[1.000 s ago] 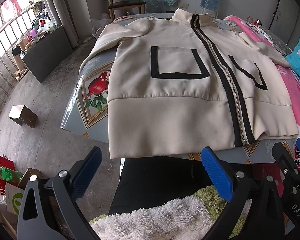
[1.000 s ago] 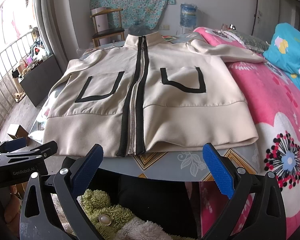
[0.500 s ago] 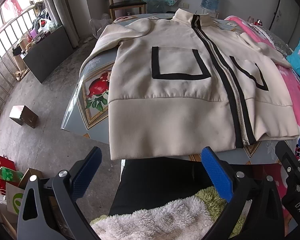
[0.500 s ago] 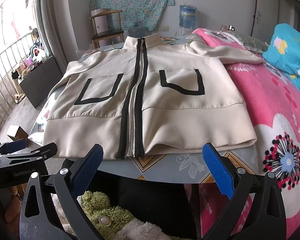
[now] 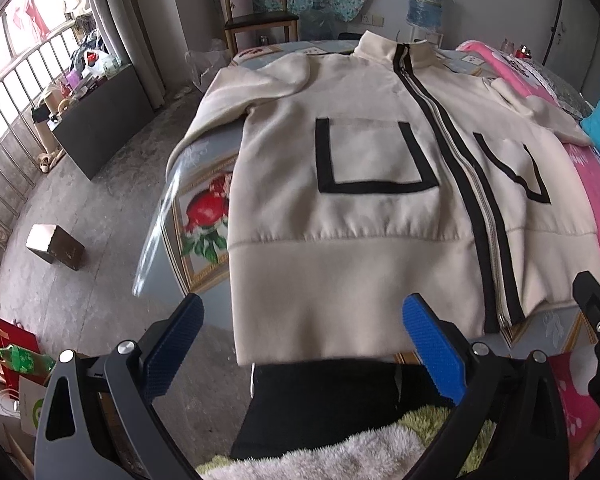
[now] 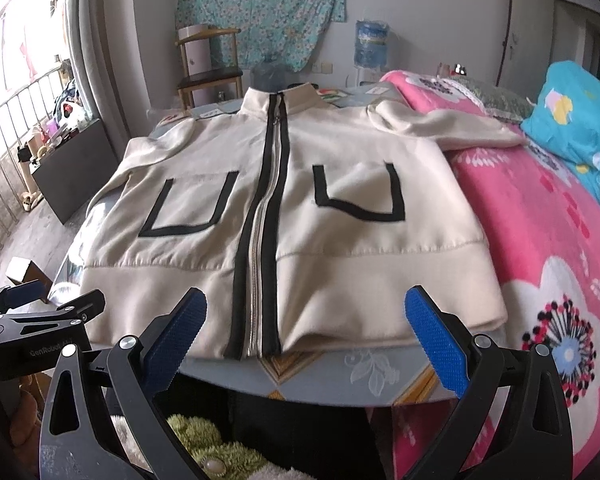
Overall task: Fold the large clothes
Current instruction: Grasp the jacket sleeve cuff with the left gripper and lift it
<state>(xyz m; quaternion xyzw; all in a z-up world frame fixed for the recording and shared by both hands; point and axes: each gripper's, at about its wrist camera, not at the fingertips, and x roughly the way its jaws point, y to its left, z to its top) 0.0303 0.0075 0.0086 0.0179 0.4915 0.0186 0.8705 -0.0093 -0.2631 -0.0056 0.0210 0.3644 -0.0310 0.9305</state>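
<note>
A cream zip-up jacket [image 5: 340, 208] with a black-trimmed zipper and two black-outlined pockets lies flat, front up, on a table [image 5: 198, 216]. It also shows in the right wrist view [image 6: 300, 240]. Its right sleeve [image 6: 452, 128] reaches onto the pink bed. My left gripper [image 5: 304, 344] is open and empty, just above the jacket's hem near its left corner. My right gripper [image 6: 306, 336] is open and empty, over the hem right of the zipper. The left gripper also shows at the left edge of the right wrist view [image 6: 40, 308].
A pink flowered bedspread [image 6: 560, 248] with a blue pillow [image 6: 576, 120] lies right of the table. A wooden chair [image 6: 208, 64] and water bottle [image 6: 370, 42] stand behind. A dark cabinet [image 5: 100, 116] and small box [image 5: 56, 246] are on the floor at left.
Both grippers have moved forward toward the jacket's hem, which now looks closer and larger. Both stay open. The jacket has not moved.
</note>
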